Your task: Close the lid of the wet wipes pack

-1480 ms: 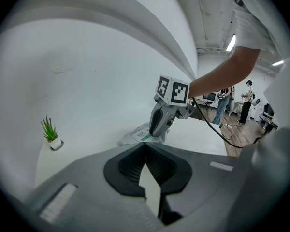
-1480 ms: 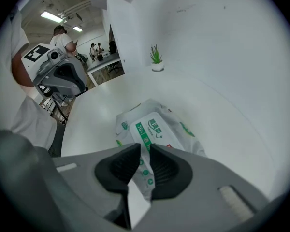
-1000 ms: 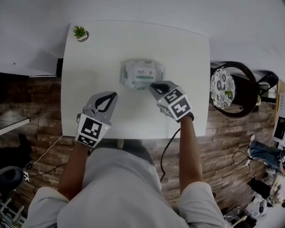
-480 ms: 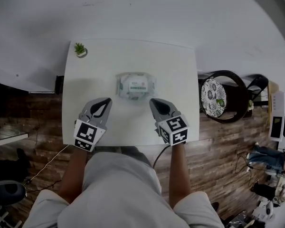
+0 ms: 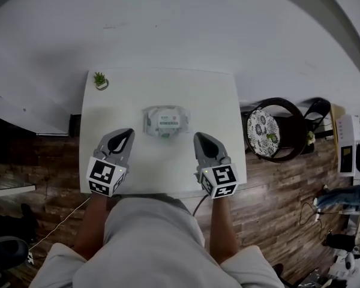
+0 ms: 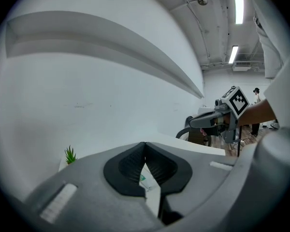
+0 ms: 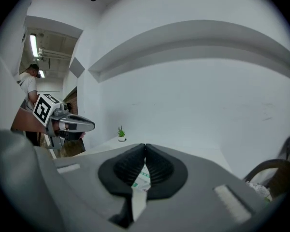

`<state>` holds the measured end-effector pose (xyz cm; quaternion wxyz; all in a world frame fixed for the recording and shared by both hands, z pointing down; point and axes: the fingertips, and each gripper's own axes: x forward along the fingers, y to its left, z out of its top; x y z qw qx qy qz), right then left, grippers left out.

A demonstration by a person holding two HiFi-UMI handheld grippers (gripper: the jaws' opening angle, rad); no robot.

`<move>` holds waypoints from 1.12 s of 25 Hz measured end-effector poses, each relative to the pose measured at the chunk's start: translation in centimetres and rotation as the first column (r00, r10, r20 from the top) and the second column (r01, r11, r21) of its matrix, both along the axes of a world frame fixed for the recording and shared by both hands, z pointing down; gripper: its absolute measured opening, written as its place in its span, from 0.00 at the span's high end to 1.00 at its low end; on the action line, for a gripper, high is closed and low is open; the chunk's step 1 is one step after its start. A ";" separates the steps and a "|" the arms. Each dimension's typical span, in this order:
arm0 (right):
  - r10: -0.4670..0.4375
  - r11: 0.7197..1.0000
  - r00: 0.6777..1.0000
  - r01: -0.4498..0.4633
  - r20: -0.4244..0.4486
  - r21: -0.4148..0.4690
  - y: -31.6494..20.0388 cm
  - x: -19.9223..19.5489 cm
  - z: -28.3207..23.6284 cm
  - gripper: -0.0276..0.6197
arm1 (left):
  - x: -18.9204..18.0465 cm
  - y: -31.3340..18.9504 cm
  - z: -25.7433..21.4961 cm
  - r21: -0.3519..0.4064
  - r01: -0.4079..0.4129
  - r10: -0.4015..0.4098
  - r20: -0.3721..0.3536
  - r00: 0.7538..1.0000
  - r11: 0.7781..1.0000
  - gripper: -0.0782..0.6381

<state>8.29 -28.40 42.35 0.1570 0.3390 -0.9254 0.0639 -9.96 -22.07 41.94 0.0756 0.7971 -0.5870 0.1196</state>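
The wet wipes pack (image 5: pixel 164 120) lies flat in the middle of the white table (image 5: pixel 210 101), its lid down on top. A slice of the pack (image 6: pixel 147 181) shows through the jaw gap in the left gripper view, and the pack (image 7: pixel 141 178) shows the same way in the right gripper view. My left gripper (image 5: pixel 128 132) hangs above the table's front left, jaws shut and empty, well short of the pack. To the pack's front right my right gripper (image 5: pixel 200 137) is held up, shut with nothing in it. Both point toward the far wall.
A small potted plant (image 5: pixel 99 80) stands at the table's far left corner. A dark round chair with a patterned cushion (image 5: pixel 262 132) stands right of the table. A white wall runs behind it. Wood floor lies on both sides.
My right gripper left the pack's front edge, drew back toward me and rose. The left gripper also rose. Both look farther from the table now.
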 end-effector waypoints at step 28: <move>0.085 0.987 0.993 -0.095 0.083 0.129 -1.4 1.8 -6.3 0.95 | -6.2 1.0 -6.2 0.147 0.209 -0.196 -0.099 0.976 0.967 0.88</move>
